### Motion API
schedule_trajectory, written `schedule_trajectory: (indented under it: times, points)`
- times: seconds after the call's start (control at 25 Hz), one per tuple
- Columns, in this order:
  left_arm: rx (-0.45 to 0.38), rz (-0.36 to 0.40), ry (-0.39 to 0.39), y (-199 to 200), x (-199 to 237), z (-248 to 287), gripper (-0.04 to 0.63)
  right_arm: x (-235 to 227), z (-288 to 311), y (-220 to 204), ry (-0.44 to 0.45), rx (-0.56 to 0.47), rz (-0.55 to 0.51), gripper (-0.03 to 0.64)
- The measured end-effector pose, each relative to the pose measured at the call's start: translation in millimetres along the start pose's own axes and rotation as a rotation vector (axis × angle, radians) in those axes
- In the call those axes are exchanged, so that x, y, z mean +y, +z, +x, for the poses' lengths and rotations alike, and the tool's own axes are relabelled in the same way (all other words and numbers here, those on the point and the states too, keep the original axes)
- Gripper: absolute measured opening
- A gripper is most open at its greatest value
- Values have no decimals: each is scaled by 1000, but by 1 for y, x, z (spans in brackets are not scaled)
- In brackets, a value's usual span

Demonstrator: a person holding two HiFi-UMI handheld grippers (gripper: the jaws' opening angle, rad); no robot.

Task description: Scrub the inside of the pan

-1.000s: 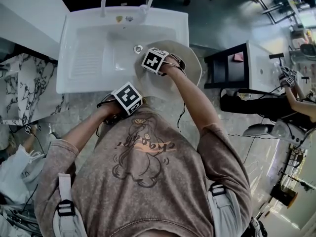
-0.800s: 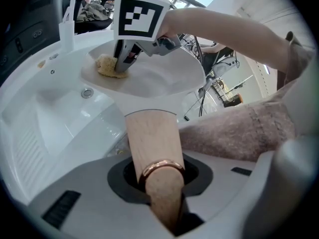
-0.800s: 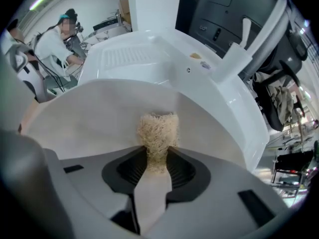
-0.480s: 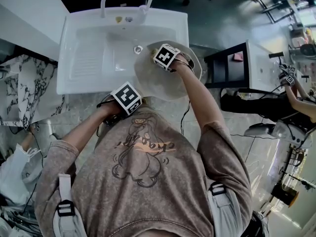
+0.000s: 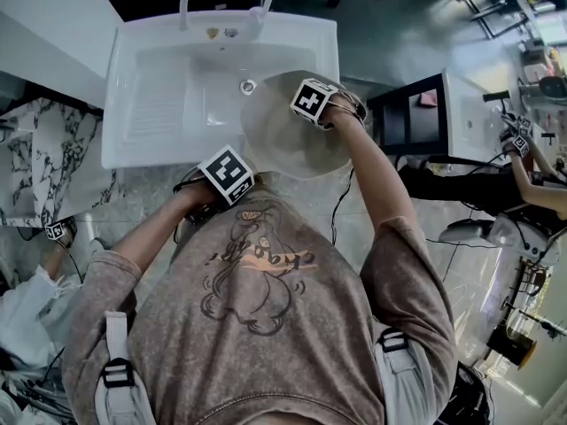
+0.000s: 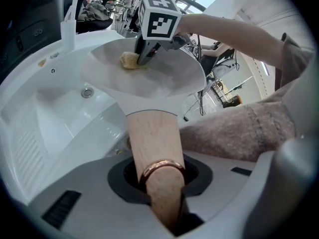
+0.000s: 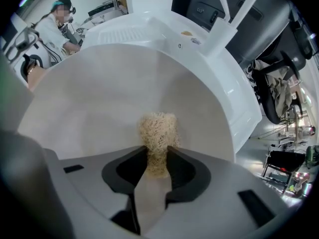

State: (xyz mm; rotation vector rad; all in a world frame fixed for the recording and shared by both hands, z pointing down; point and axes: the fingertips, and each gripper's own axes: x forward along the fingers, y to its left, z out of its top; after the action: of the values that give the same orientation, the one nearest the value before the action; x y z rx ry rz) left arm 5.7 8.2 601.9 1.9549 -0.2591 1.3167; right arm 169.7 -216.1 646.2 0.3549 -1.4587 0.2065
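Head view: a person at a white sink (image 5: pixel 159 104) works a pale pan (image 5: pixel 279 144) held over the basin's right end. The left gripper (image 5: pixel 239 182) sits close to the body at the pan's near side. The right gripper (image 5: pixel 308 106) reaches in over the pan's far-right part, its marker cube covering whatever it carries. Left gripper view: the jaws are clamped on the pan's wooden handle (image 6: pixel 152 143), just ahead of its copper-coloured ring. The handle's long axis runs straight out from the jaws to the pan (image 6: pixel 164 83), which looks tipped w/ its inside towards this camera. A yellowish scrub pad (image 6: pixel 128 59) lies on the far-left part of the inner surface, pressed there by the right gripper (image 6: pixel 142 58) coming down from above; the sink (image 6: pixel 40 108) sits below and left. Right gripper view: the jaws are closed on the scrub pad (image 7: pixel 158 133), which sticks out ahead of them against the pan's pale inside (image 7: pixel 99 98); the sink rim (image 7: pixel 199 59) and tap (image 7: pixel 222 26) lie beyond. Judged from this, scrubbing is under way. The pad sits at the end of the pan farthest from the left gripper, so the rest of the inside lies back along the handle's line, approx. towards the person. Only the right gripper can reach it.
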Motion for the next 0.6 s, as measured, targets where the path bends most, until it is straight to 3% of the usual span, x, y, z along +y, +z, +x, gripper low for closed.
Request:
schedule_trajectory:
  times: [0.28,0.6]
  points:
    - [3,1,-2,-1,0,1,107,13,3,-16,69,9,-12,135]
    - [8,5,-6,-3,-2,0,107,37,-6,-40,144,103,-65,135]
